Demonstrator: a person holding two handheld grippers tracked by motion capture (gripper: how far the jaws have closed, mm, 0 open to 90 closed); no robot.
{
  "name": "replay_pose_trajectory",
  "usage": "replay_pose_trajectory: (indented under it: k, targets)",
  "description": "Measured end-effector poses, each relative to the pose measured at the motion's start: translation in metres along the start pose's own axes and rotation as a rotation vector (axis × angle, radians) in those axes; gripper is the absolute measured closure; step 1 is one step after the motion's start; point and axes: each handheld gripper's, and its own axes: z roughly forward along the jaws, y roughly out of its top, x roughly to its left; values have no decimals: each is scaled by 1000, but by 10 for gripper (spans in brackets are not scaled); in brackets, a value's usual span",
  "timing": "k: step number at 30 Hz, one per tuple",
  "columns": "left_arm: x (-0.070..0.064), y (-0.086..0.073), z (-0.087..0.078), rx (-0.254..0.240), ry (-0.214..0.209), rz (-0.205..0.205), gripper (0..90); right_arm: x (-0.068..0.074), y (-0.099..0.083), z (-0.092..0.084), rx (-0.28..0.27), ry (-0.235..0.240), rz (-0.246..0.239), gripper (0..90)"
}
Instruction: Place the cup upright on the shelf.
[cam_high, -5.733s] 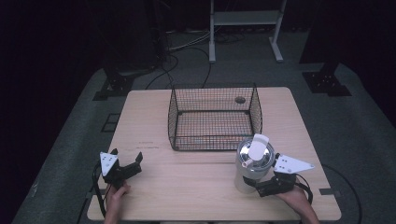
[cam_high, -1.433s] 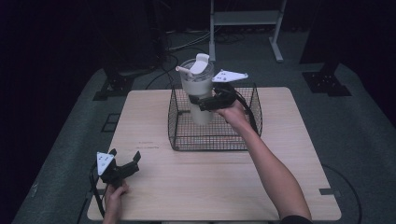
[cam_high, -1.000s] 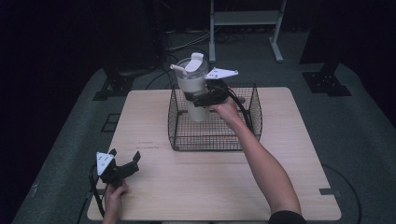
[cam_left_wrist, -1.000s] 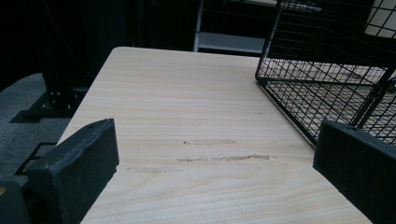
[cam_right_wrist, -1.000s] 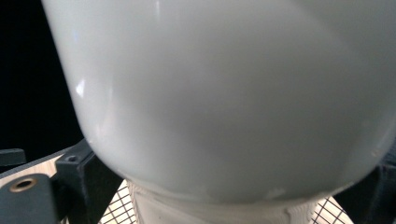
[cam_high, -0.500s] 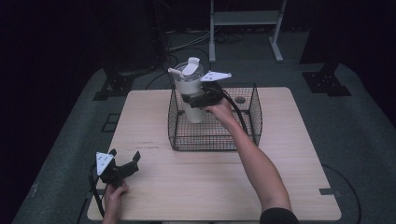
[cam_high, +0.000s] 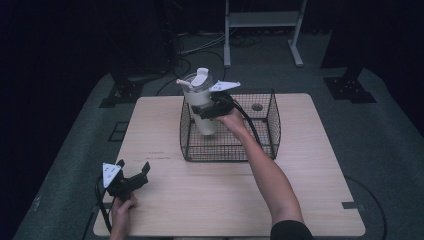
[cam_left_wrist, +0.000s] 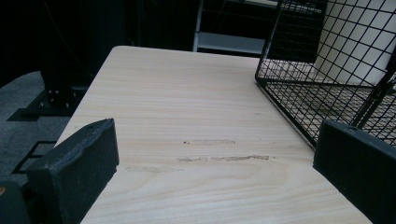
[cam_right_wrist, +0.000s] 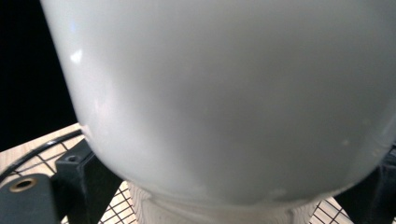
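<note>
Bottle (cam_high: 201, 104) lowering into wire basket (cam_high: 265, 135).
Right gripper (cam_high: 216, 106) fingers grasp the bottle; next, descend upright to basket floor, then release. Left gripper (cam_high: 131, 180) fingers released above tabletop (cam_high: 200, 195).

— In the right gripper view, we lose the white tumbler (cam_right_wrist: 224, 93) past the top and both side edges.

— We also can't make out the small round thing (cam_high: 257, 106) beyond the wire basket (cam_high: 272, 125).
</note>
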Motion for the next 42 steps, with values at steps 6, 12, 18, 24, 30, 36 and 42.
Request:
replay_pose_trajectory:
  k: [6,12,18,24,30,36,42]
  targets:
    - [1,0,0,0,-1,-3,0,-3,-8,12,30,7,-4,77]
    - [1,0,0,-1,-2,-7,0,-7,-13,17,55,4,-1,77]
    - [1,0,0,-2,-2,-9,0,-10,-18,21,71,10,7,77]
    - [0,0,0,-4,-1,-7,0,-9,-23,25,81,8,-14,77]
    - [0,0,0,-3,-1,-6,0,-11,-27,24,63,21,-14,76]
    - [0,0,0,-4,-3,-4,0,-14,-30,20,63,40,-38,74]
    - [-1,0,0,1,-3,3,0,-15,-31,16,72,52,-46,72]
